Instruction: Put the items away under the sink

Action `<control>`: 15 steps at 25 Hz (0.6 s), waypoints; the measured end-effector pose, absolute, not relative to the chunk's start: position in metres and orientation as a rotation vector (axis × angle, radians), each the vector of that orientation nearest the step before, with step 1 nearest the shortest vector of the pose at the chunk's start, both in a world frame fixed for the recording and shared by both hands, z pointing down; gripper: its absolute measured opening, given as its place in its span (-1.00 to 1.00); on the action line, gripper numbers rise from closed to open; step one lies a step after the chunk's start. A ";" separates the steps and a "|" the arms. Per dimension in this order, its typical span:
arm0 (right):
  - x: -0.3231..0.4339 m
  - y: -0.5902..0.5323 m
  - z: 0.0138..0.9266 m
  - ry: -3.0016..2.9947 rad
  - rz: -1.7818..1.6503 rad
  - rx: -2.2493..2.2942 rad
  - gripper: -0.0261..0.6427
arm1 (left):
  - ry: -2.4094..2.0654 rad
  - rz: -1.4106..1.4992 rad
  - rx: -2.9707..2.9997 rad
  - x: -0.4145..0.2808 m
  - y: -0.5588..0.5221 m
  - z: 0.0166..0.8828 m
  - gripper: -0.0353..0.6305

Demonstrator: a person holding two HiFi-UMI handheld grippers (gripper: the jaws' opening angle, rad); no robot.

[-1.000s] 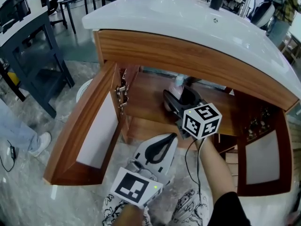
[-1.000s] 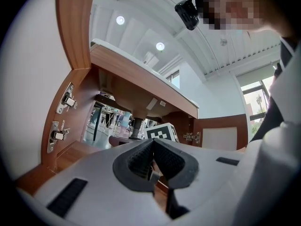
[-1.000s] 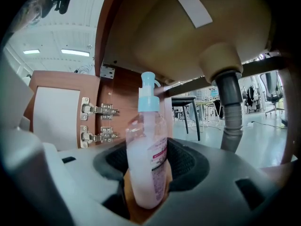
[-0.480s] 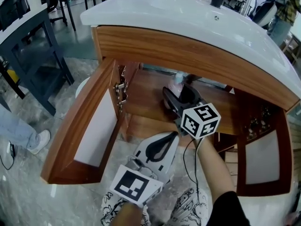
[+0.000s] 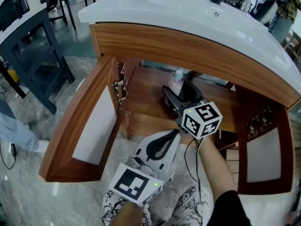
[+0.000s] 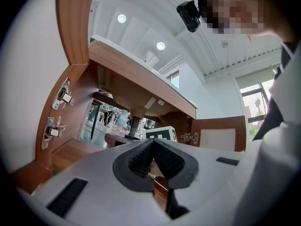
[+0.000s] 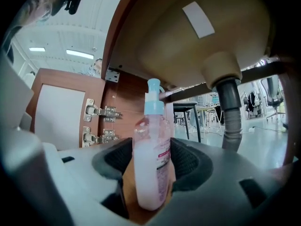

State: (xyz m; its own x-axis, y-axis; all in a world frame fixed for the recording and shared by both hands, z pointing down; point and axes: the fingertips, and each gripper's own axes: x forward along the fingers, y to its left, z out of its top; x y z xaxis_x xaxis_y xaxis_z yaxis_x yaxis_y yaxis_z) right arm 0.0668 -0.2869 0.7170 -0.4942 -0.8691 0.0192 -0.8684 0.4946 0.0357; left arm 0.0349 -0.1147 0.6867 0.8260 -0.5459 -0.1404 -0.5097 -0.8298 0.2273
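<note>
Pump bottle [image 7: 151,164] of pink liquid stands upright on the wooden cabinet floor [image 5: 146,95] under the white sink [image 5: 188,18], about midway between its side edges, with the grey drain pipe [image 7: 230,112] behind it. Both cabinet doors [image 5: 89,126] hang open over a speckled grey room floor [image 5: 28,173]. The right gripper [image 5: 181,92] has just been spreading its jaws, which flank the bottle. The left gripper [image 6: 153,147] has its pads pressed together on nothing.
</note>
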 end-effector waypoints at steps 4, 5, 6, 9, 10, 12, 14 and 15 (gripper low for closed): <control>0.071 -0.281 0.713 -2.718 -0.005 1.604 -0.17 | -0.806 -0.290 2.828 0.039 -0.112 0.688 -0.87; 0.072 -0.280 0.711 -2.717 -0.017 1.614 -0.17 | -0.807 -0.287 2.830 0.039 -0.112 0.688 -0.87; 0.073 -0.279 0.710 -2.718 -0.025 1.620 -0.17 | -0.807 -0.285 2.833 0.039 -0.113 0.688 -0.87; 0.078 -0.271 0.705 -2.747 0.012 1.637 -0.17 | -0.804 -0.274 2.833 0.042 -0.111 0.691 -0.87; 0.080 -0.268 0.703 -2.767 0.036 1.644 -0.17 | -0.803 -0.268 2.835 0.043 -0.110 0.692 -0.87; 0.082 -0.262 0.698 -2.813 0.084 1.653 -0.17 | -0.799 -0.267 2.840 0.045 -0.108 0.691 -0.87; 0.083 -0.257 0.694 -2.842 0.105 1.650 -0.17 | -0.792 -0.265 2.843 0.047 -0.106 0.691 -0.87; 0.083 -0.255 0.693 -2.851 0.111 1.650 -0.17 | -0.789 -0.261 2.844 0.048 -0.105 0.691 -0.87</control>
State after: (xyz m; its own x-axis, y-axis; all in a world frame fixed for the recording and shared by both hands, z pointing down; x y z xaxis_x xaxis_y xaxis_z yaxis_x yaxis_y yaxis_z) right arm 0.0834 -0.2554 0.6926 -0.4897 -0.8662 -0.0994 -0.8559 0.4994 -0.1346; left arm 0.0482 -0.1050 0.6908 0.8438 -0.5229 -0.1205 -0.4916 -0.8433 0.2170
